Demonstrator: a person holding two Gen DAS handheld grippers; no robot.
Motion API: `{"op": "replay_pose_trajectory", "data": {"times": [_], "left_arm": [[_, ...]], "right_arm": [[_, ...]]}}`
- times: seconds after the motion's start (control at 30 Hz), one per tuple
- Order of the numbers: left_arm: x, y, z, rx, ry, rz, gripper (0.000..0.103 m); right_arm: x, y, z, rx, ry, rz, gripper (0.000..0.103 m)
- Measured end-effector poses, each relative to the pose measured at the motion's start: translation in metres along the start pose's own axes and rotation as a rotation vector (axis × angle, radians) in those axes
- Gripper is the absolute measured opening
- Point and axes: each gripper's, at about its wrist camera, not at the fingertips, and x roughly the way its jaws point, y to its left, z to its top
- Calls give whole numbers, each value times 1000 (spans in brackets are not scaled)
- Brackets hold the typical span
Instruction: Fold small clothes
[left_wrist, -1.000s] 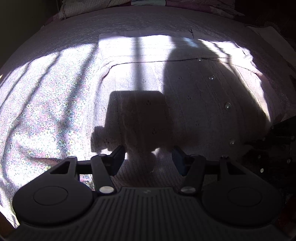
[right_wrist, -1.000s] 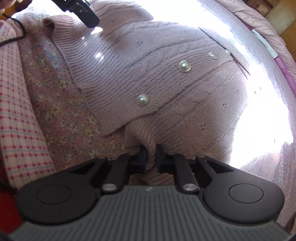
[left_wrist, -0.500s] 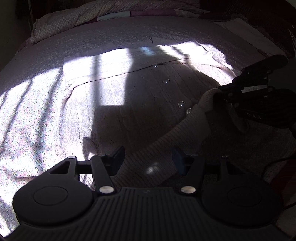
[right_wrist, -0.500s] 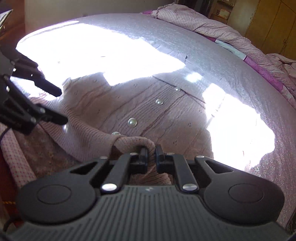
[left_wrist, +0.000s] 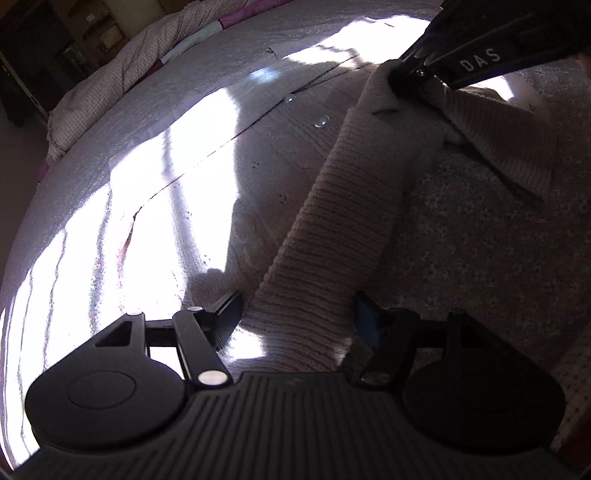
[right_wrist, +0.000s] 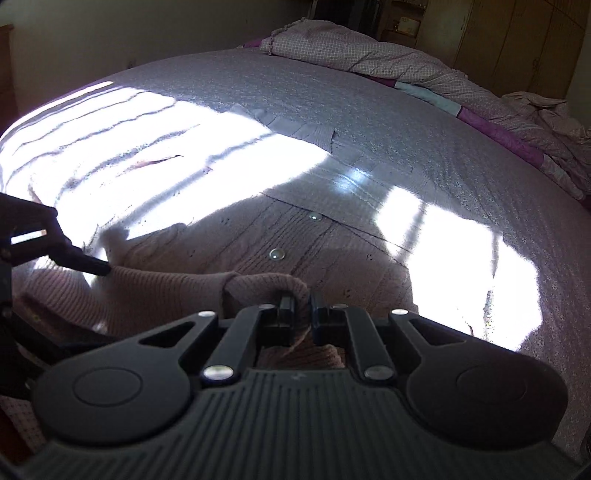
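A pink knit cardigan (left_wrist: 266, 177) with pearl buttons (right_wrist: 277, 254) lies spread on the bed, part in bright sun. My right gripper (right_wrist: 303, 304) is shut on its lower hem and holds it lifted above the body; it also shows in the left wrist view (left_wrist: 413, 75) at the top right, gripping the fabric. A ribbed band of hem (left_wrist: 340, 236) stretches from there down between the fingers of my left gripper (left_wrist: 297, 314), which is open around it. The left gripper's fingers (right_wrist: 85, 264) show at the left edge of the right wrist view.
The bed has a pale floral sheet (right_wrist: 388, 110). A crumpled checked quilt (right_wrist: 369, 59) lies along the far side, with wooden wardrobes (right_wrist: 517, 37) behind it. Sun patches and shadows cross the sheet.
My right gripper has lifted the cardigan's hem up and carried it over the body. The left gripper has swung right, and the ribbed band now runs between its open fingers.
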Motion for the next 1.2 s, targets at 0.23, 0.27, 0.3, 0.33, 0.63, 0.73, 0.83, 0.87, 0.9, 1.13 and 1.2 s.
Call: {"op": "replay_pose_trajectory", "data": {"times": [0.23,0.27,0.3,0.33,0.63,0.73,0.83,0.87,0.9,1.13,1.2], "left_arm": [[9,36,3,-189,-61,-59,58],[10,39,4,-205,-67,-71,55],[9,40,4,-227,-76,-81,51],[8,42,5,-244,-83,-88,50],[9,51,-1,-335,-92,-134,51],[7,49,-1,-336,-95,-132,51],[6,48,-1,-336,-95,-128,52],[11,54,0,-338,-94,-130,52],[11,54,-1,-343,-94,-130,52],[6,52,-1,-344,-107,-106,46],[5,50,1,-328,-113,-107,31]], "right_arm": [[14,-16,-12,88,10,32,15],[12,-16,-17,86,26,35,23],[11,-16,-21,73,42,28,29],[8,-14,-27,53,51,9,43],[10,-11,-80,26,146,-73,56],[11,-13,-80,56,115,-82,56],[8,-16,-78,88,86,-103,53],[6,-18,-78,103,71,-114,53],[5,-19,-78,113,61,-124,53],[-4,-23,-75,148,-14,-157,19],[-4,-23,-75,153,-24,-157,16]]}}
